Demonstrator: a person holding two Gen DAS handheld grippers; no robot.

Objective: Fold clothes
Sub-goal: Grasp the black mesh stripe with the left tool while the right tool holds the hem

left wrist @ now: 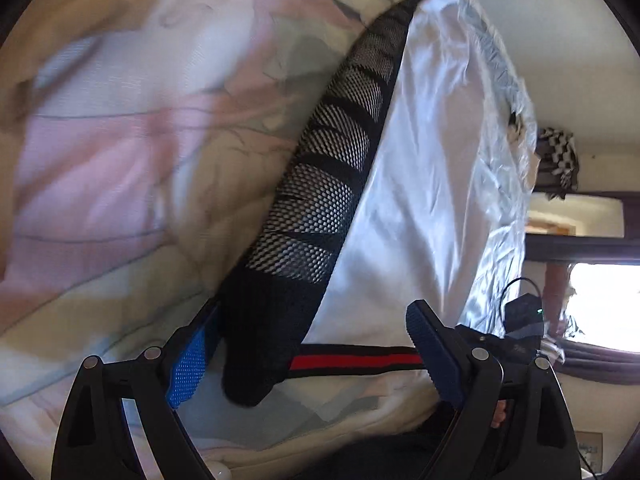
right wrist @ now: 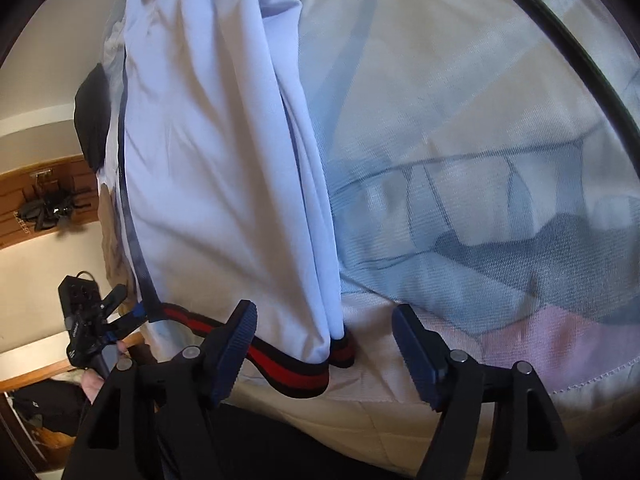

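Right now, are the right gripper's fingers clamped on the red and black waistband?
No, the right gripper stands open, its fingers apart on either side of the waistband.

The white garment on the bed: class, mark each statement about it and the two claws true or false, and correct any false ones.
1. The white garment has a black-and-red striped band along its near edge. True.
2. The right claw is clamped shut on the band. False: its jaws stand open, with the band's folded end lying between them, unpressed.
3. A black mesh panel runs down the garment in the left wrist view. True.
4. The garment lies on a bare wooden table. False: it lies on a pastel patterned bedsheet.
5. The left claw is open. True.
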